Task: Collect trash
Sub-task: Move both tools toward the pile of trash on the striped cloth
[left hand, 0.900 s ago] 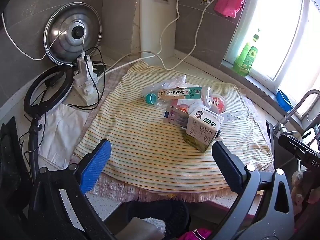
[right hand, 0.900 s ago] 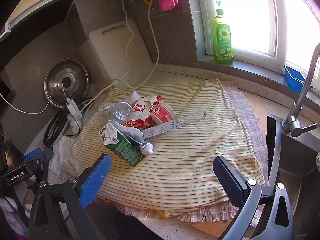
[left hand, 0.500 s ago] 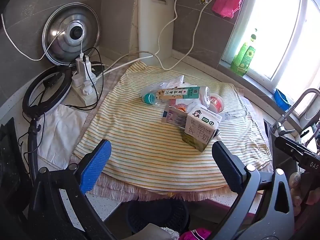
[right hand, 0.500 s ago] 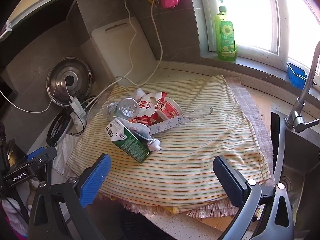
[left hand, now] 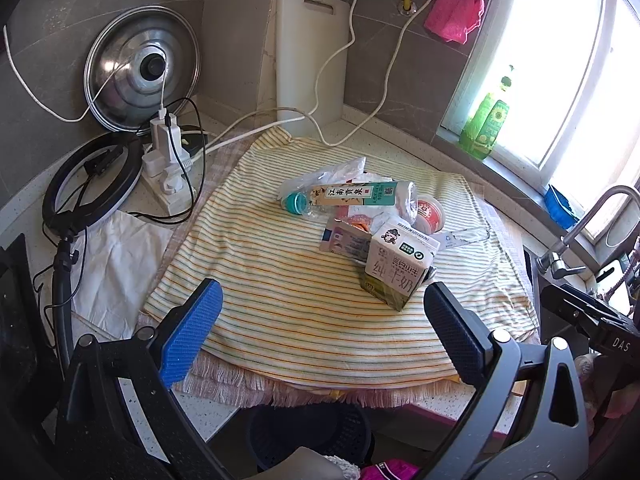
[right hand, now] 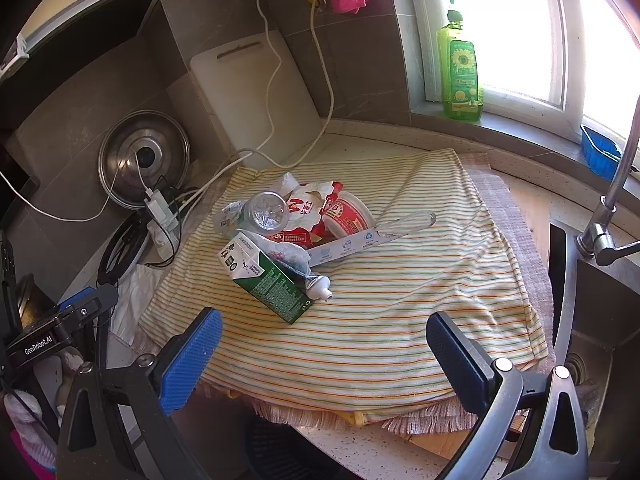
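I am holding both the left tongs (left hand: 320, 332) and right tongs (right hand: 320, 344) spread wide and empty, having eased back slightly from the tabletop's near edge, leaving the trash pile (right hand: 288, 232) untouched mid-cloth (right hand: 400, 320), toward its far-left corner.

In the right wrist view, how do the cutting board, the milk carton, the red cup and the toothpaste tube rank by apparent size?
Largest to smallest:
1. cutting board
2. milk carton
3. red cup
4. toothpaste tube
The carton lies nearer the camera, and the tube's rear end is hidden.
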A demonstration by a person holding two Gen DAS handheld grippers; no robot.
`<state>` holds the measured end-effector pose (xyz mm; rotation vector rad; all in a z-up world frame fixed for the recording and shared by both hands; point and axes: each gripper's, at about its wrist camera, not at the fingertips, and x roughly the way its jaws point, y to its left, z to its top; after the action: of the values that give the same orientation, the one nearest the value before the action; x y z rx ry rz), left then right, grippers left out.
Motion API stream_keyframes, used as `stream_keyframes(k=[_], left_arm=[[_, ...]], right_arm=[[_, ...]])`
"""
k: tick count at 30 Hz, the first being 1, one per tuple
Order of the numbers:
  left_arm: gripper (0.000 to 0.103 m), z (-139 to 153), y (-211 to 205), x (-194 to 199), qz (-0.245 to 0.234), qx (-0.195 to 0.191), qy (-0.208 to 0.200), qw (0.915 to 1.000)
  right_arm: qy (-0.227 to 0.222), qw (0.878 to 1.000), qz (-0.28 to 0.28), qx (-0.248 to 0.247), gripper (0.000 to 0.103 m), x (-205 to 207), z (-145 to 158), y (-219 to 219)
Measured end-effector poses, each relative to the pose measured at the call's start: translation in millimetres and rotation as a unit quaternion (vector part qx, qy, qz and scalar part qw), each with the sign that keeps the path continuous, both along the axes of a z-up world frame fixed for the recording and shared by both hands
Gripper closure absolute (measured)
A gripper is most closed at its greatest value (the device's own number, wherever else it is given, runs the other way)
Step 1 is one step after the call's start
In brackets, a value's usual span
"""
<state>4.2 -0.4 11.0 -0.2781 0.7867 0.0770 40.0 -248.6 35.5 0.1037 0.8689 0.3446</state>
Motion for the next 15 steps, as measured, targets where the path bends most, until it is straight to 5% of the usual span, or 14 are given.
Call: stream_keyframes(k=[15], left_arm=[[0.001, -0.6, 0.5, 0.7, -0.002, -0.005, -0.003, 1.0]], right_arm=[[0.005, 1.0, 0.01, 0.003, 0.0, 2.2, -1.8, 2.3]])
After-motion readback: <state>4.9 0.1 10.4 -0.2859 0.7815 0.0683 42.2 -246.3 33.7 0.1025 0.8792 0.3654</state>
